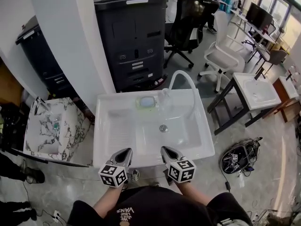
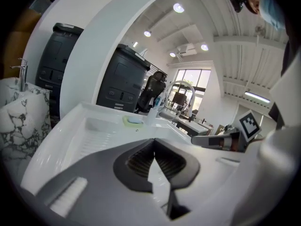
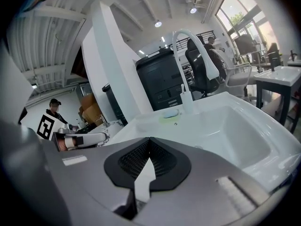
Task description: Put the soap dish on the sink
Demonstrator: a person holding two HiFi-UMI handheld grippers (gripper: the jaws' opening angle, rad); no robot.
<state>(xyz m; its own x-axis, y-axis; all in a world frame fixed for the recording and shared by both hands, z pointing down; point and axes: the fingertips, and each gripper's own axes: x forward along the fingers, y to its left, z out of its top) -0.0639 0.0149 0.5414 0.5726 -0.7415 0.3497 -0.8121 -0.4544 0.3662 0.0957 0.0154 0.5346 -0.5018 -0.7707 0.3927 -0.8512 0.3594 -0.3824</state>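
The soap dish [image 1: 147,102], pale green with a blue soap in it, sits on the back rim of the white sink [image 1: 106,145], left of a small clear bottle [image 1: 165,98] and the white arched faucet [image 1: 184,79]. My left gripper [image 1: 124,154] and right gripper [image 1: 168,152] hover side by side over the sink's front edge, both shut with nothing in them, well short of the dish. In the left gripper view the soap dish [image 2: 133,120] lies far beyond the closed left gripper [image 2: 154,141]. The right gripper view shows the soap dish [image 3: 170,113] past the shut right gripper [image 3: 149,140].
A marbled sink [image 1: 49,126] stands at the left and a black printer [image 1: 131,32] behind the white sink. A black office chair [image 1: 188,22], a white chair [image 1: 225,55] and another white sink on a stand [image 1: 256,91] are at the right. A bag [image 1: 240,157] lies on the floor.
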